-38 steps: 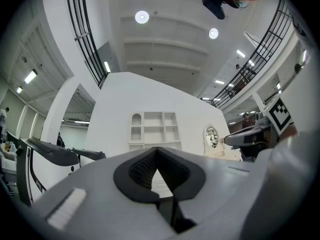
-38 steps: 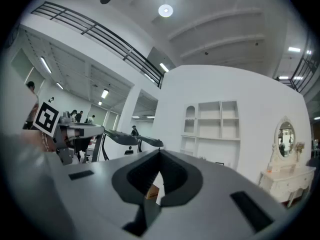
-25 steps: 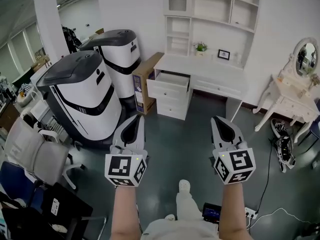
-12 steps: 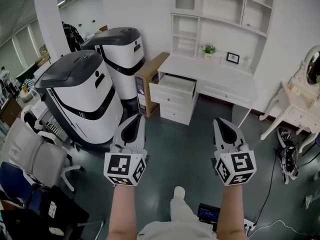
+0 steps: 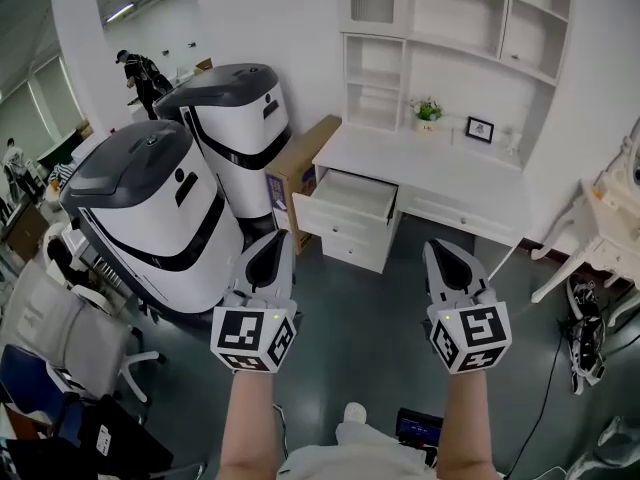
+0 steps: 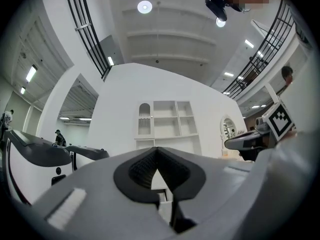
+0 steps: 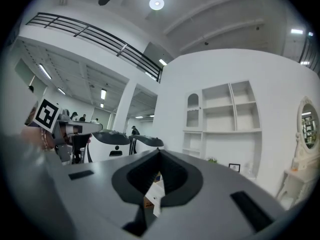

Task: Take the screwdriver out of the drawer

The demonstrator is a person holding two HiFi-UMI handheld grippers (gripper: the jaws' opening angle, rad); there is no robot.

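1. I hold my left tool (image 5: 271,240) at about 7 o'clock in the head view. Its jaws point to 12 o'clock, above the dark floor (image 5: 360,318).
2. In the left gripper view the two tips of the left tool (image 6: 156,149) meet. The jaws are closed and nothing is between them.
3. My right tool (image 5: 438,247) is at about 5 o'clock, beside the left one but apart from it. It also points to 12 o'clock.
4. In the right gripper view the tips of the right tool (image 7: 159,152) are together as well. This tool is closed and holds nothing.
5. The drawer (image 5: 350,196) is at 12 o'clock, ahead of both tools and well apart from them. It is the top drawer on the left side of the white counter (image 5: 450,183), and it is pulled out.
6. The inside of the drawer looks white. It is too small here, so I cannot tell where the screwdriver lies in it.
7. On the counter, at 1 o'clock, stand a small plant (image 5: 428,111) and a picture frame (image 5: 479,128), under a white shelf unit (image 5: 450,28).
8. At 10 o'clock are two white and grey machines (image 5: 150,208). A cardboard box (image 5: 300,163) stands between them and the counter.
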